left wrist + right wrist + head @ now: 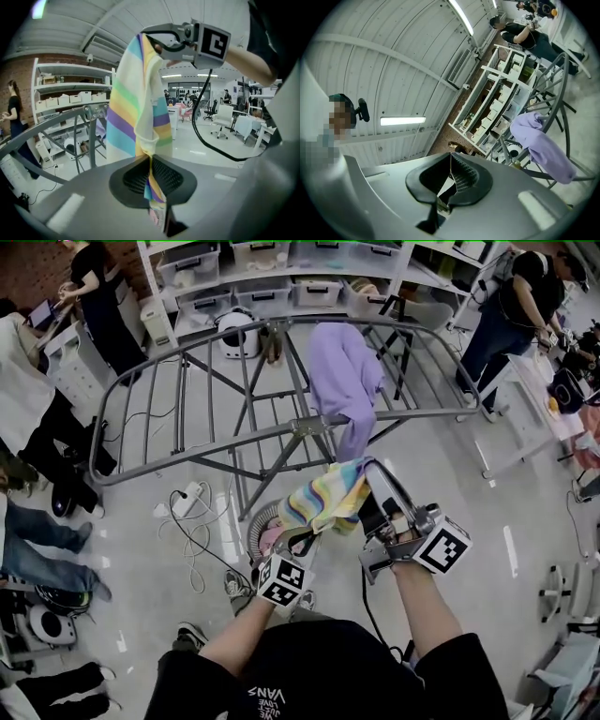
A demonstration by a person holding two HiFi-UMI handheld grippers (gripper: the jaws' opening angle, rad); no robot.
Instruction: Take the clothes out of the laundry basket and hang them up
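The pastel-striped cloth [136, 103] hangs stretched between both tools: the left gripper [151, 161] is clamped on its lower hem, the right gripper [451, 161] on its top edge. It is best pulled taut, then draped over the grey metal drying rack [187, 442] at 12 o'clock, clear of the lilac garment [345, 381].

Probably a lab: bin-lined shelves [272, 282], office chairs [224, 119]
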